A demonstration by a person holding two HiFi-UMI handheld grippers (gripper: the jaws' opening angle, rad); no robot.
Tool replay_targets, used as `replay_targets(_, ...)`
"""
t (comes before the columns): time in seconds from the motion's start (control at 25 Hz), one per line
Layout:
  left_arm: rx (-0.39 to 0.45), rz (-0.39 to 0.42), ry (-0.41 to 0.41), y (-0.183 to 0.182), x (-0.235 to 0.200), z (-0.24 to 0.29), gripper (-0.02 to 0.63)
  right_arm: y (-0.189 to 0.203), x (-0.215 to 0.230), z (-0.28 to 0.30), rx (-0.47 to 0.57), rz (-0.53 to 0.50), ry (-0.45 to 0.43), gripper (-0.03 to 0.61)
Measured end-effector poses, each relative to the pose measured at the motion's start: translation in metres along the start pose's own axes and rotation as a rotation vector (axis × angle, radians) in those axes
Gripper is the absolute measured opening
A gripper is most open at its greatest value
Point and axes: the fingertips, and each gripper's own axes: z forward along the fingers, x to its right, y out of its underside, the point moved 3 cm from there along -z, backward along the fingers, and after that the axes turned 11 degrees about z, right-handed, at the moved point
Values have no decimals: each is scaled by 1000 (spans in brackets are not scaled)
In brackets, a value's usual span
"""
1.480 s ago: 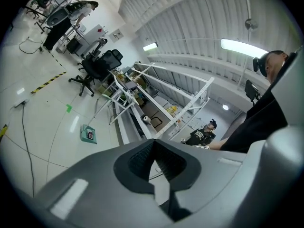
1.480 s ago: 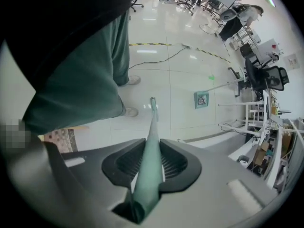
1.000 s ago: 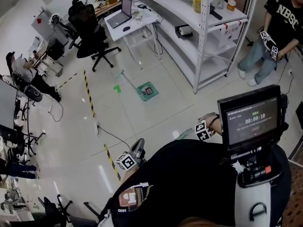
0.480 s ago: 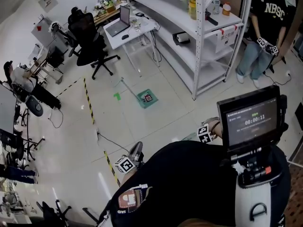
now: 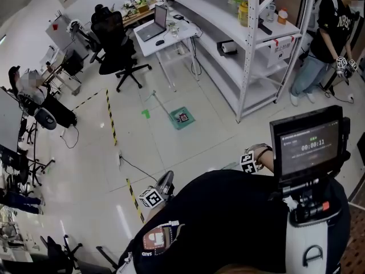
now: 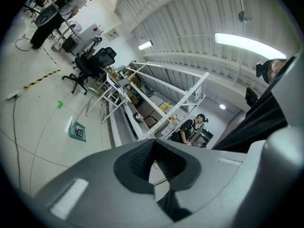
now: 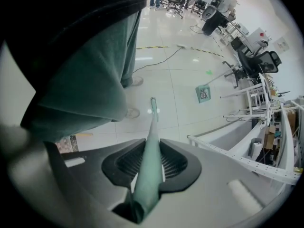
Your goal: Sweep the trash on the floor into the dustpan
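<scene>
A green dustpan (image 5: 181,119) with a long thin handle lies on the pale floor in front of the shelving, a small dark bit of trash inside it. It also shows small in the left gripper view as the dustpan (image 6: 78,131), and in the right gripper view as the dustpan (image 7: 203,93). My right gripper (image 7: 152,144) is shut on a pale green broom handle (image 7: 150,132), which runs down toward the floor beside my leg. The left gripper (image 6: 153,145) is shut with nothing between its pads. Both grippers are held close to my body, far from the dustpan.
White metal shelving (image 5: 251,44) stands to the right of the dustpan, and a white desk with a laptop (image 5: 165,33) behind it. Black office chairs (image 5: 117,53), yellow-black floor tape (image 5: 112,124) and a black cable (image 5: 137,165) lie to the left. A person (image 5: 328,44) stands at far right.
The head view has shifted slightly, so the dustpan sits a little lower in the picture. The person at far right has moved further right. Both grippers stay near my body.
</scene>
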Motion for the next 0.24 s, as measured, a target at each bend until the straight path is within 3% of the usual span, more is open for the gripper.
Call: replay_targets(0.24,11,-18,2,5,0,-8,-3,-4,-6,-7,-11,-15,-20,89)
